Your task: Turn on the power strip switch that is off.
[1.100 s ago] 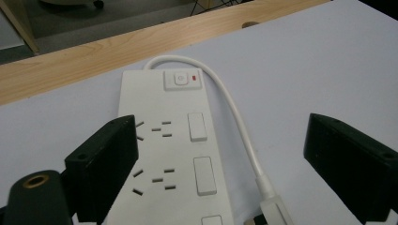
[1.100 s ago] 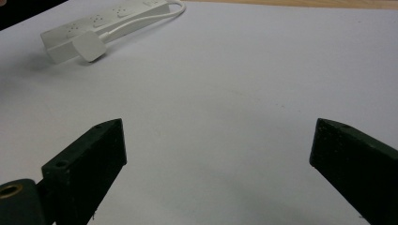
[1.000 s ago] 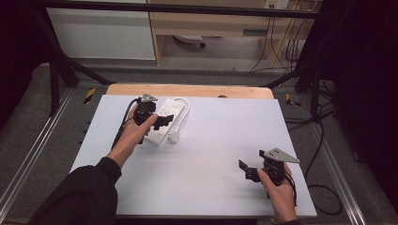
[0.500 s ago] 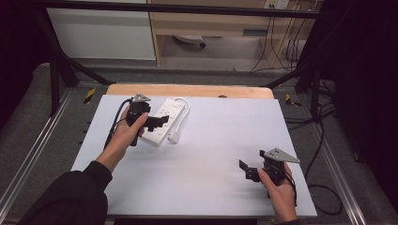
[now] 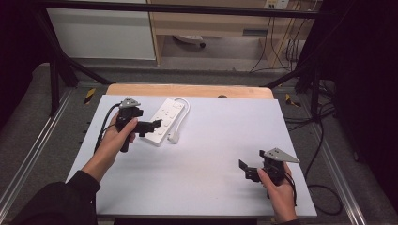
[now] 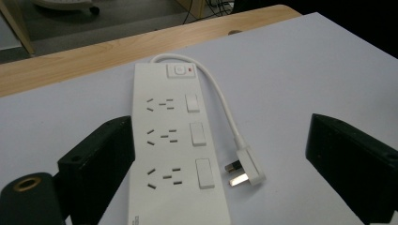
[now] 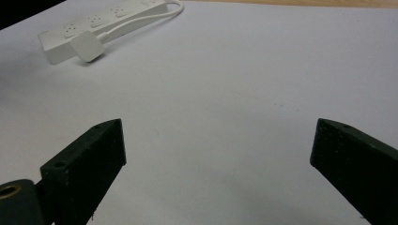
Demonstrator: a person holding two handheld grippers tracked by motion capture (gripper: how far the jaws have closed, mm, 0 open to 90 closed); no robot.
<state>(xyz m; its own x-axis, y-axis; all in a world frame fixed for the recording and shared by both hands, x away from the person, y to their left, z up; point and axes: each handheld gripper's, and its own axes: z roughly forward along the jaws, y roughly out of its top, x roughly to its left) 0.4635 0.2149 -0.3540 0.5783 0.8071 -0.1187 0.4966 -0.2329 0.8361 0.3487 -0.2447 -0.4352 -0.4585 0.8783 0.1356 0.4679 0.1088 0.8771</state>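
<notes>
Two hand-held grippers are working over a white table (image 5: 211, 154). The left gripper (image 5: 151, 125), jaws spread wide and gripping nothing, is hovering at the near end of a white plastic three-socket power strip (image 6: 171, 140); its white plug (image 6: 246, 168) is lying between the jaws. The right gripper (image 5: 248, 170), likewise open and empty, is resting well apart from the strip.

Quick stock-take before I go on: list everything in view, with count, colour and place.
White plastic three-socket power strip: one, white, far left of the table.
White three-pin plug on short white cable: one, lying beside the strip.
White table top: one, wooden edge at the far side.
Left gripper: one, black, fingers open over the strip.
Right gripper: one, black, fingers open, near right.
Hands: two, on the grippers.
</notes>
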